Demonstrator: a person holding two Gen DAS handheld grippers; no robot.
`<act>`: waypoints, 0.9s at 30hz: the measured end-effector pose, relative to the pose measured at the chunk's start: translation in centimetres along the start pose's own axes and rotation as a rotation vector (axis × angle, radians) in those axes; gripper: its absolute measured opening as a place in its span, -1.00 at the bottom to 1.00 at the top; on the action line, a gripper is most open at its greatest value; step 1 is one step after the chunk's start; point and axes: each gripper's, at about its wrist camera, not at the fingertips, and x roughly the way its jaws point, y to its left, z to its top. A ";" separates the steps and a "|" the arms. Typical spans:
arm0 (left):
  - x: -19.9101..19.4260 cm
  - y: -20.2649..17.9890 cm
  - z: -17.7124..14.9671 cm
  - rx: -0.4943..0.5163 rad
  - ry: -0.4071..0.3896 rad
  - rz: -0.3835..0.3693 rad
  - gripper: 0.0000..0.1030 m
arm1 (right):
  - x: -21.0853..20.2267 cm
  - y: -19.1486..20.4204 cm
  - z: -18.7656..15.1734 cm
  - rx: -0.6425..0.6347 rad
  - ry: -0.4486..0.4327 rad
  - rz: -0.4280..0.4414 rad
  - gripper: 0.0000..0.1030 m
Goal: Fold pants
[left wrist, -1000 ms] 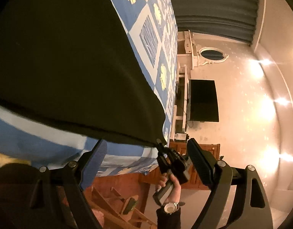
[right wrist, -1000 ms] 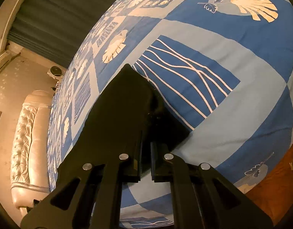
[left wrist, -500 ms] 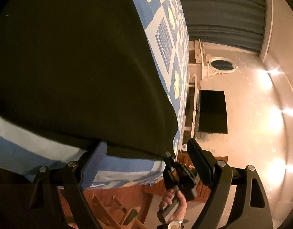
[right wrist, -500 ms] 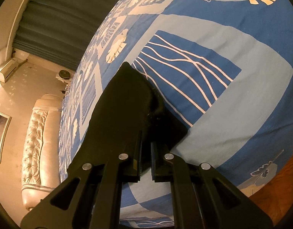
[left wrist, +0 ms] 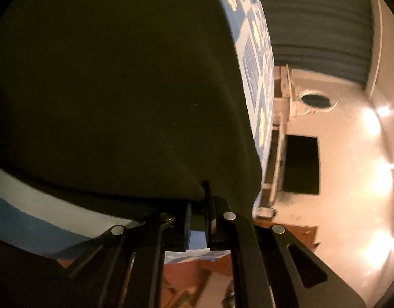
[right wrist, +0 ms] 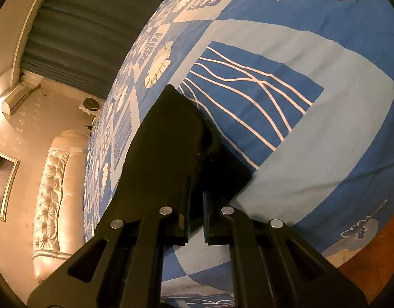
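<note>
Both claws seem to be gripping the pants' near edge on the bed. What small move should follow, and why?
Probably lift both claws together and carry the edge forward. The left claw, whose jaws have just closed, is shut on the dark pants, and the right claw is shut on the same cloth, which lies flat on the blue bedspread, not yet folded.

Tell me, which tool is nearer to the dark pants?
Neither, both touch them. The left tool has just closed, with the hem of the pants between its fingers. The right tool is shut on another edge.
</note>
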 end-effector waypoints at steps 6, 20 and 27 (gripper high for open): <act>-1.1 -3.1 -1.0 0.138 -0.046 0.041 -0.87 | -1.8 1.7 0.0 -0.049 -0.049 0.022 -0.88; -0.5 -2.6 -1.8 0.233 0.055 0.049 -0.23 | -4.3 -1.9 0.8 0.060 -0.110 0.030 0.10; -6.0 -6.9 -3.3 0.544 0.061 0.024 0.59 | -4.1 -4.3 0.2 0.128 -0.078 0.116 0.19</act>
